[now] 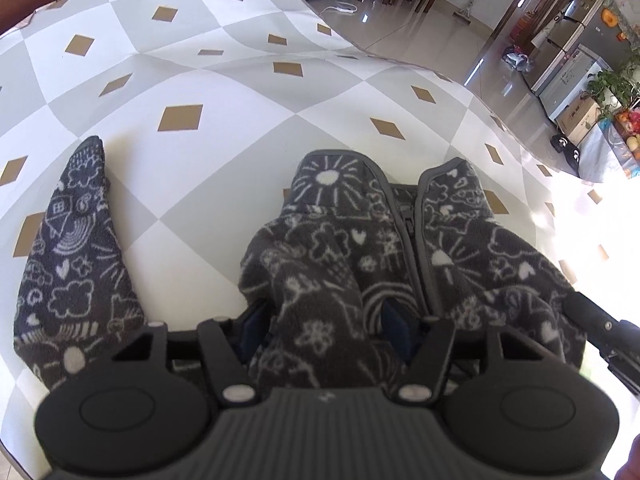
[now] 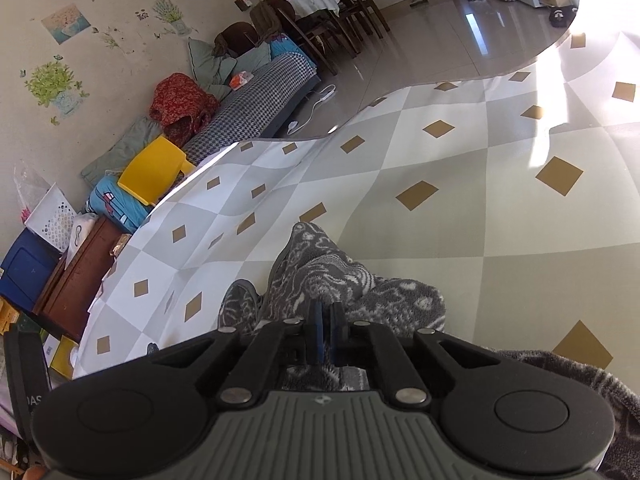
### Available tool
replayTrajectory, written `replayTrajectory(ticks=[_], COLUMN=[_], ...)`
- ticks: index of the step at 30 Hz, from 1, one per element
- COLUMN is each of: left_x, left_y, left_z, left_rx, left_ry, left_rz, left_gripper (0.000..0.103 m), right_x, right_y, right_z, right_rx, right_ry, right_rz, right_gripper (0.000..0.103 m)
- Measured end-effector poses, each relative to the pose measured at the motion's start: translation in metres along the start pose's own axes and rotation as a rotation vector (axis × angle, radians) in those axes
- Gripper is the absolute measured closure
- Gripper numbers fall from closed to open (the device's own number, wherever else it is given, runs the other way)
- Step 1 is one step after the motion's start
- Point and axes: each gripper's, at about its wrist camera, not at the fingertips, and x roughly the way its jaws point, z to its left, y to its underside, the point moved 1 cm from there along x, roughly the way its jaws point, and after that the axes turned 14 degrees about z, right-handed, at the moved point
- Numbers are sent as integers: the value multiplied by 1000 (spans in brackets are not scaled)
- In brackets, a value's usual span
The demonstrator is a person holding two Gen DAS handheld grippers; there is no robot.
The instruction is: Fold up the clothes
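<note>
Right gripper [image 2: 325, 320] fingers pinch the grey fleece jacket [image 1: 352, 248]; left gripper [image 1: 326, 320] fingers seemingly clamp its bunched fold.

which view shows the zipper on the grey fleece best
The left wrist view. There the zipper runs down the open front of the fleece jacket between its two collar flaps, lit and in focus. In the right wrist view only a bunched fold of fleece shows; no zipper can be made out.

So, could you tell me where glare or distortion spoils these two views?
Left wrist view: sunlight washes out the tablecloth at its right edge; the fisheye bows its checks. Right wrist view: a bright streak crosses the cloth's upper right; the fleece garment stays readable.
</note>
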Motion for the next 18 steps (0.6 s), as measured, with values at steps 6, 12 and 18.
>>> replayTrajectory(ticks=[6,12,18], left_x=[-8,-12,-1], left_y=[-2,0,5], left_z=[-3,-5,-13], left_rx=[18,14,45], left_ry=[-25,22,38], left_rz=[-48,-72,-31], left_gripper=[43,28,24], right_x=[-28,-53,-49], right_y=[-1,2,12], right_z=[-6,-17,-23], right_rx=[21,39,-7], right_ry=[18,8,140], right_rz=[-63,-100,-4], right_gripper=[99,99,98])
